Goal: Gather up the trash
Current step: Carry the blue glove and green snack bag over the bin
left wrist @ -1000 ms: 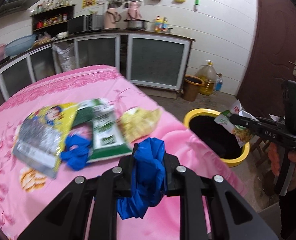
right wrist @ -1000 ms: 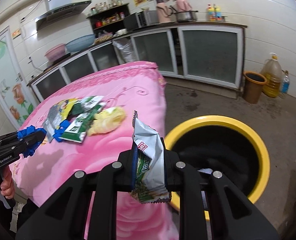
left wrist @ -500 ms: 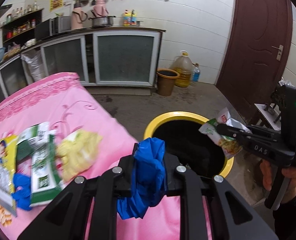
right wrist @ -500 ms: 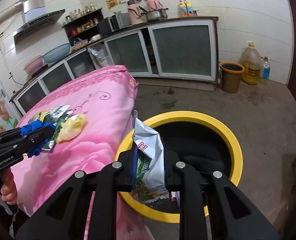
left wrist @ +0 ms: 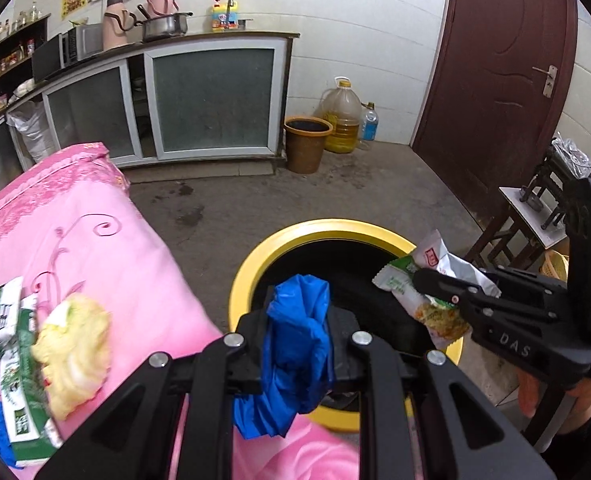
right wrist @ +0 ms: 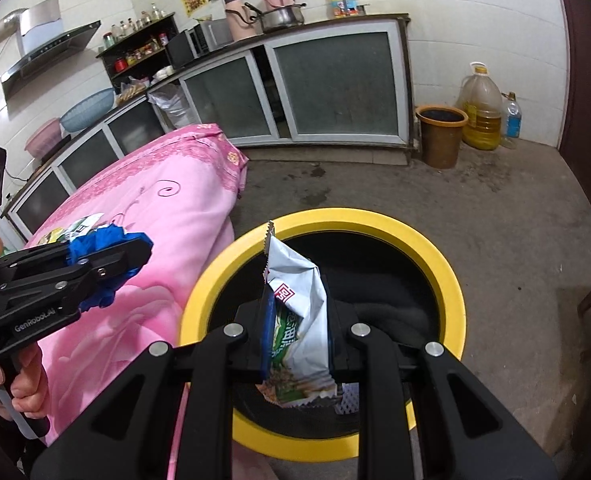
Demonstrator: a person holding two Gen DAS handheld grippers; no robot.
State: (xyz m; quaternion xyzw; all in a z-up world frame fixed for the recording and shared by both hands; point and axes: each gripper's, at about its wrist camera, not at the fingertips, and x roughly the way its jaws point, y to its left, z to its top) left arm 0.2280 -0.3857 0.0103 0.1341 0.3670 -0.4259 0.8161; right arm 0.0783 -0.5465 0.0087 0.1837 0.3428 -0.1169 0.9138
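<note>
My left gripper (left wrist: 297, 344) is shut on a crumpled blue plastic bag (left wrist: 295, 356), held at the near rim of the yellow bin (left wrist: 251, 264) beside the pink-covered table (left wrist: 95, 248). In the right wrist view the left gripper (right wrist: 135, 252) with the blue plastic bag (right wrist: 95, 240) hangs over the table edge, left of the yellow bin (right wrist: 427, 248). My right gripper (right wrist: 295, 340) is shut on a white and green snack wrapper (right wrist: 295, 312) above the bin's opening. The left wrist view shows the right gripper (left wrist: 419, 280) and snack wrapper (left wrist: 435, 276) over the bin's right rim.
More wrappers (left wrist: 7, 344) and a yellow bag (left wrist: 71, 352) lie on the table at the left. A brown bucket (left wrist: 306, 142), an oil jug (left wrist: 341, 120) and a bottle stand by the cabinets. A small stool (left wrist: 531, 216) and a dark door (left wrist: 495, 60) are at the right.
Both grippers have swung right, away from the table and toward the yellow bin, which now fills more of each view. Their grips on the blue bag and the wrapper are unchanged.
</note>
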